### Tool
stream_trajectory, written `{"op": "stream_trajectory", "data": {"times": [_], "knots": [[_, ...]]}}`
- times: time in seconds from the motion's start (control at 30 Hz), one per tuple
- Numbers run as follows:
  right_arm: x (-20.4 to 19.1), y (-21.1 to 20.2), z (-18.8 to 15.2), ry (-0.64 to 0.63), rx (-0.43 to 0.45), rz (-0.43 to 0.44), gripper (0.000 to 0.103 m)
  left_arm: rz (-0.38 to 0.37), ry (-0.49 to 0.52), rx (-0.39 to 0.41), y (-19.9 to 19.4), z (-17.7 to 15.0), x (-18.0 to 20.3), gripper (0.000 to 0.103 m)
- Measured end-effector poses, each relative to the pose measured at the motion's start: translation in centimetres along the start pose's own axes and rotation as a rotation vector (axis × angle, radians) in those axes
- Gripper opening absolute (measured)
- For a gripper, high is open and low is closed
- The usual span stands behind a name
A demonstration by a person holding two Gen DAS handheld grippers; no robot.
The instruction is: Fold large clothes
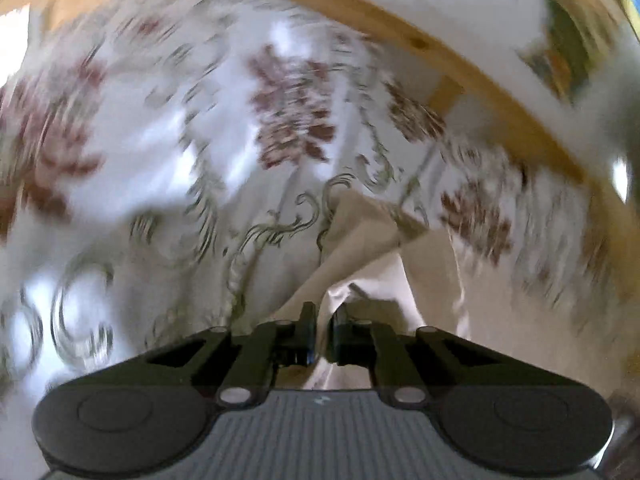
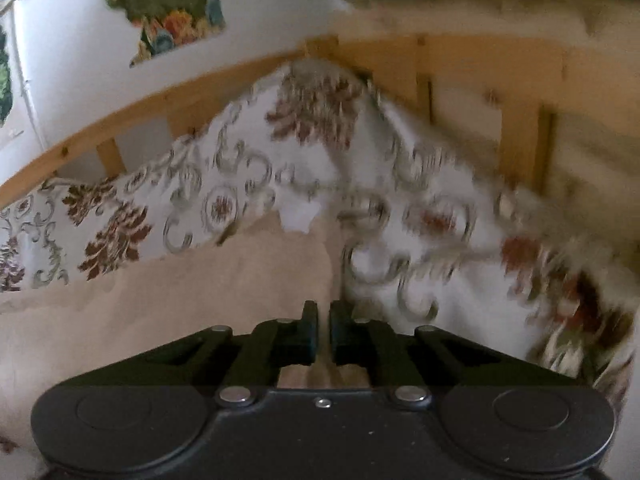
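Cloth [image 1: 224, 240], white with red flowers and grey scrolls and a plain beige underside, lies spread on a bed and fills both views. Left gripper [image 1: 324, 312] has its jaws together on a raised beige fold at 6 o'clock. Right gripper [image 2: 323, 312] is likewise closed on the beige edge at 6 o'clock, the patterned side rising to 12 o'clock. Wooden rail [image 2: 120, 120] frames the cloth from 9 to 2 o'clock. Floral picture [image 2: 168, 4] hangs on the wall at 11 o'clock.
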State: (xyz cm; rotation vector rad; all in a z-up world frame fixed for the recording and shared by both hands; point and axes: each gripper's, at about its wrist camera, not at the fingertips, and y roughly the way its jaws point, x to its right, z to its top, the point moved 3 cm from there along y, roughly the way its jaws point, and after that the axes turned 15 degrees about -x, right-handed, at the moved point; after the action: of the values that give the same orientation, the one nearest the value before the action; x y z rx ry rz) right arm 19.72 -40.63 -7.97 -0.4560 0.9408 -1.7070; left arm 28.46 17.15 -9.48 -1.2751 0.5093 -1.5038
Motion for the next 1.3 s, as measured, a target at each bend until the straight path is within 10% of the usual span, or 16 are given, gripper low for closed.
{"op": "stream_trajectory", "data": {"times": [0.13,0.27,0.33,0.63,0.9,1.07,1.3], "knots": [[-1.0,-0.5,0.6,-0.075,0.085,-0.049,0.006,-0.065,-0.083,-0.059,0.6,0.5,-2.3,0.017],[-0.9,0.9,0.3,-0.088,0.010,-0.084,0.008,0.047,0.038,0.003,-0.1,-0.2,-0.7,0.077],[-0.8,1.1,0.1,-0.077,-0.003,-0.085,0.015,0.061,0.130,0.022,-0.3,-0.8,1.0,0.087],[-2.1,2.1,-0.5,-0.149,-0.027,-0.069,0.031,0.372,0.570,0.029,4.1,-3.3,7.5,0.072],[-1.9,2.7,1.0,-0.150,0.063,-0.117,0.021,0.318,0.167,0.199,2.8,1.5,3.3,0.053],[-1.5,4.5,0.6,-0.167,0.012,-0.182,0.025,0.281,-0.053,0.105,3.9,2.4,-1.9,0.076],[-2.8,1.5,0.4,-0.209,0.047,-0.210,0.077,0.158,0.023,0.101,0.8,0.3,-1.1,0.094]]}}
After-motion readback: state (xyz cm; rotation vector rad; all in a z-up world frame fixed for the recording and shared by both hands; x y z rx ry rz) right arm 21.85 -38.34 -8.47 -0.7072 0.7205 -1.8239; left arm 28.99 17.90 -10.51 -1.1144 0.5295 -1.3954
